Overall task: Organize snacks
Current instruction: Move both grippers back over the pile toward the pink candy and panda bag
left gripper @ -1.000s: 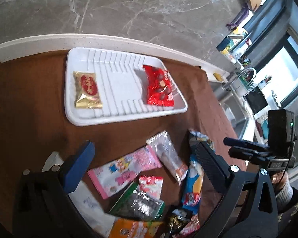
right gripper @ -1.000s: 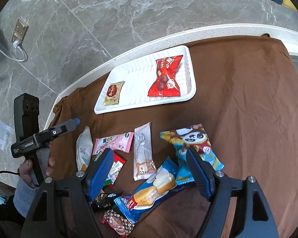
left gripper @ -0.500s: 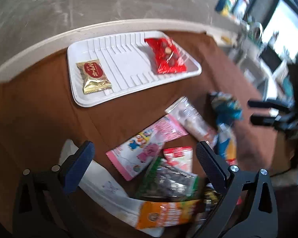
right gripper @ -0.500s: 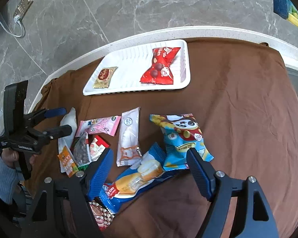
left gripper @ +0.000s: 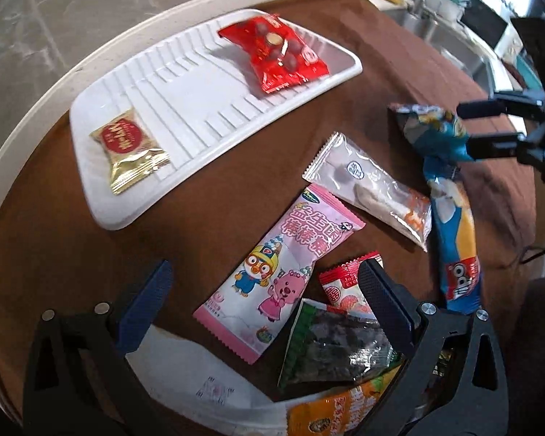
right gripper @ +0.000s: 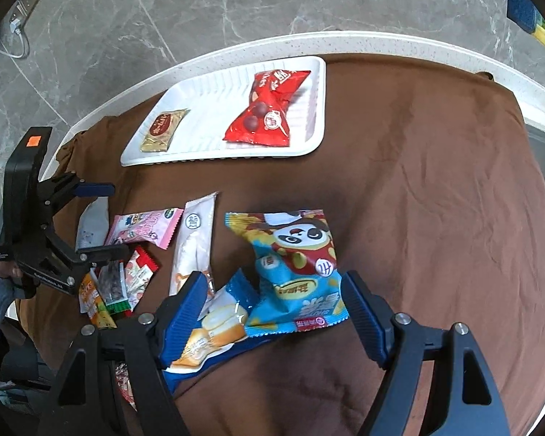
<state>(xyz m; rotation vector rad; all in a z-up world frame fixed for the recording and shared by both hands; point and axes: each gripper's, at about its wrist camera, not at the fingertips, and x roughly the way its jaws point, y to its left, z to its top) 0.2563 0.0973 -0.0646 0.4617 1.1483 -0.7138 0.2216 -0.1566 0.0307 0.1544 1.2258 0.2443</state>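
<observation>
Snacks lie scattered on a brown cloth (right gripper: 436,200) that covers the surface. At the far side of the cloth a white tray (right gripper: 200,123) holds a red candy bag (right gripper: 269,116) and a small gold packet (right gripper: 161,129), set well apart. Nearer, a blue panda bag (right gripper: 298,265) lies between the open jaws of the right gripper (right gripper: 272,312), which do not press on it; a blue cake wrapper (right gripper: 214,330) lies partly under it. The left gripper (left gripper: 265,298) hangs with jaws wide apart over a pink cartoon packet (left gripper: 279,272). Beside that lie a clear long packet (left gripper: 374,189), a dark green packet (left gripper: 338,348) and a small red packet (left gripper: 345,287).
</observation>
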